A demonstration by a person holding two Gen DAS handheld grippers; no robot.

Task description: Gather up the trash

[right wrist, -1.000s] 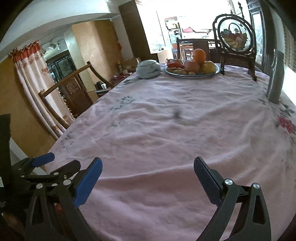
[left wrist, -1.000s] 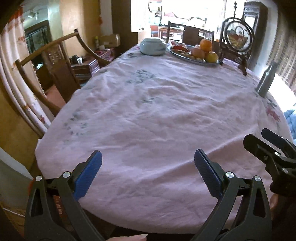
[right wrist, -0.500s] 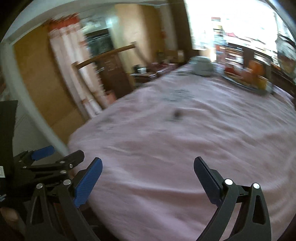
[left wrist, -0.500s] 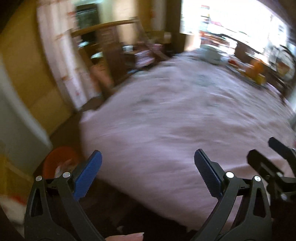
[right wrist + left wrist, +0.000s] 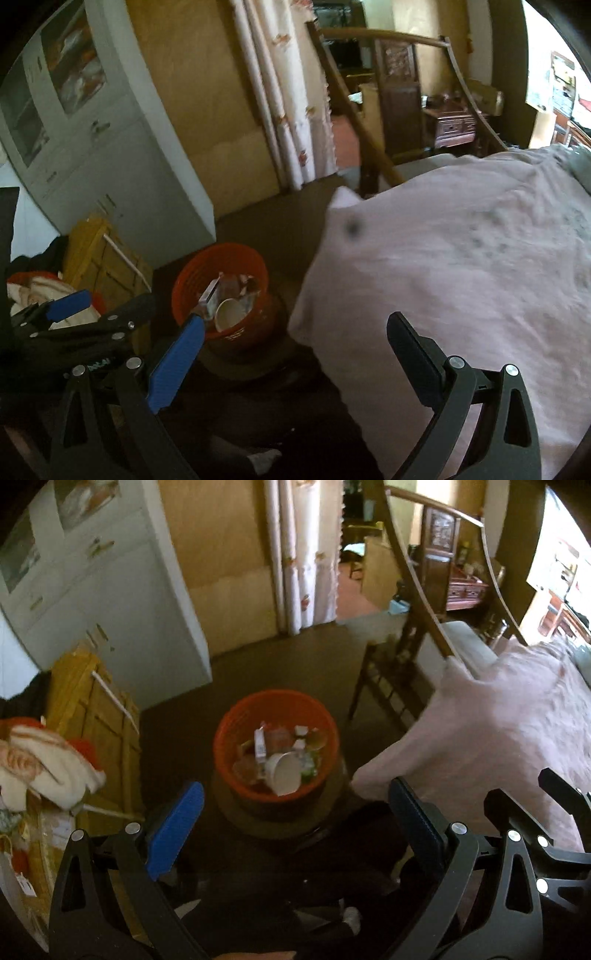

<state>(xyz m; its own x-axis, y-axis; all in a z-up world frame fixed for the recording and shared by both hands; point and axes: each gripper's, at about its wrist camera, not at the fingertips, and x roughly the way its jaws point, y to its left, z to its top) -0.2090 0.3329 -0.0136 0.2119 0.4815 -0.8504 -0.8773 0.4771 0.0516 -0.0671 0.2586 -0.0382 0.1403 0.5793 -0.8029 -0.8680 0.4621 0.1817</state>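
Observation:
An orange trash basket (image 5: 236,720) stands on the dark floor beside the table, holding a white paper cup (image 5: 283,778), a small carton and other wrappers. It also shows in the right wrist view (image 5: 192,275). My left gripper (image 5: 295,823) is open and empty, above and in front of the basket. My right gripper (image 5: 295,350) is open and empty, over the table corner; its fingers show at the right of the left wrist view (image 5: 517,812).
The table under a pink cloth (image 5: 461,266) fills the right. A wooden chair (image 5: 417,602) stands behind the basket. A yellow wooden crate (image 5: 92,709) with cloths on it and a white cabinet (image 5: 110,590) stand on the left.
Both grippers have swung left, away from the tabletop, toward the floor. The orange basket has come into full view. Both grippers stay open.

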